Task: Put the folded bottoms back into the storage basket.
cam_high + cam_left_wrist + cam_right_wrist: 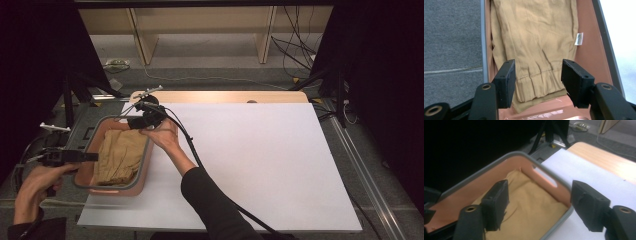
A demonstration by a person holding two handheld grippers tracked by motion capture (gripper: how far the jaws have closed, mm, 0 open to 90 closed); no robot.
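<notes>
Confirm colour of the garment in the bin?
Tan, plain, no pattern: the folded garment shows best in the left gripper view.

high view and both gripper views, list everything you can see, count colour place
bin: 1, salmon with grey rim, table's left edge
garment: 1, tan, folded, inside the bin
label: 1, white, on the garment's edge
sheet: 1, white, covering the table
table: 1, light wood, far strip bare
shelving: 1, pale wood, on the floor beyond
left gripper: 1, black, open at the bin's near end
right gripper: 1, black, open astride the bin's far rim
</notes>
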